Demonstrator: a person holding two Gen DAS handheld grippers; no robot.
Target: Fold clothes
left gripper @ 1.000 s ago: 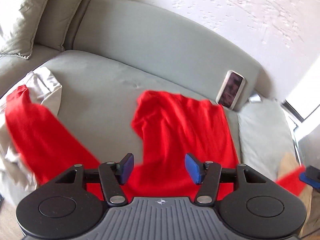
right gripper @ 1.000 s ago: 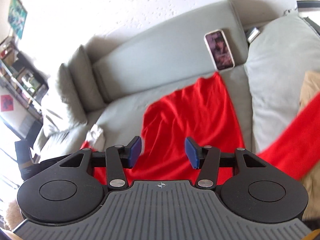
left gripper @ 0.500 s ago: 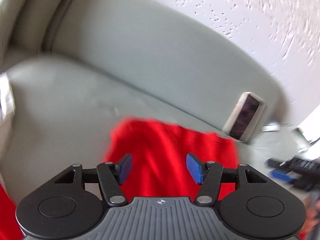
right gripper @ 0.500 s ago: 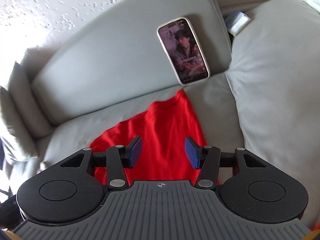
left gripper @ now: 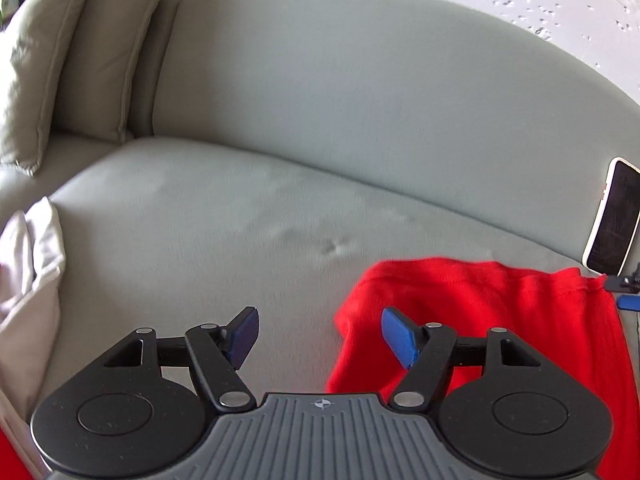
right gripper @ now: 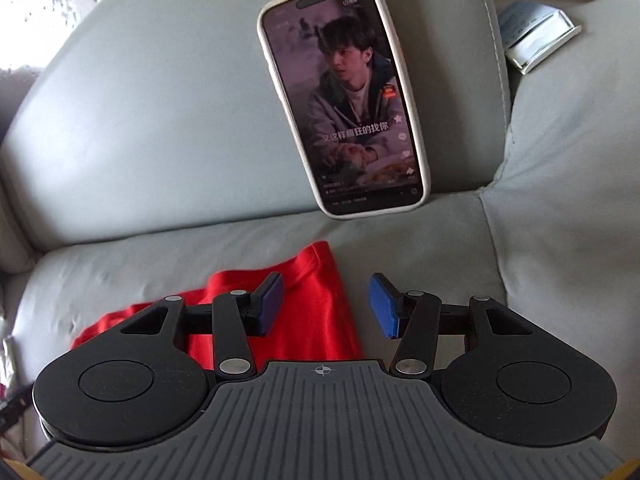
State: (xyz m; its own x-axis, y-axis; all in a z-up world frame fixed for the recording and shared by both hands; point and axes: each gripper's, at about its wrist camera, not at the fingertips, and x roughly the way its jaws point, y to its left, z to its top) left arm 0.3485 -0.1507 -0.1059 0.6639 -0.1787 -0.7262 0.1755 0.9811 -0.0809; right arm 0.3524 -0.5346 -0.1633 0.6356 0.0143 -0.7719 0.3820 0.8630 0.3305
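- On the sofa seat (left gripper: 192,216), left hand-held gripper (left gripper: 320,338): empty, jaws opening beside red garment (left gripper: 480,304)
- Right hand-held gripper (right gripper: 326,306): half open, empty, above garment's far corner
- Risk: nudging propped phone (right gripper: 344,96), bunching cloth

A garment (left gripper: 500,320) lies spread on the sofa seat (left gripper: 200,232), its far edge just short of the backrest (left gripper: 340,92). A phone (right gripper: 344,96) leans upright against the backrest, behind the garment's right corner. 2 cushions (left gripper: 80,48) stand at the seat's left end, a crumpled cloth (left gripper: 32,264) before them.
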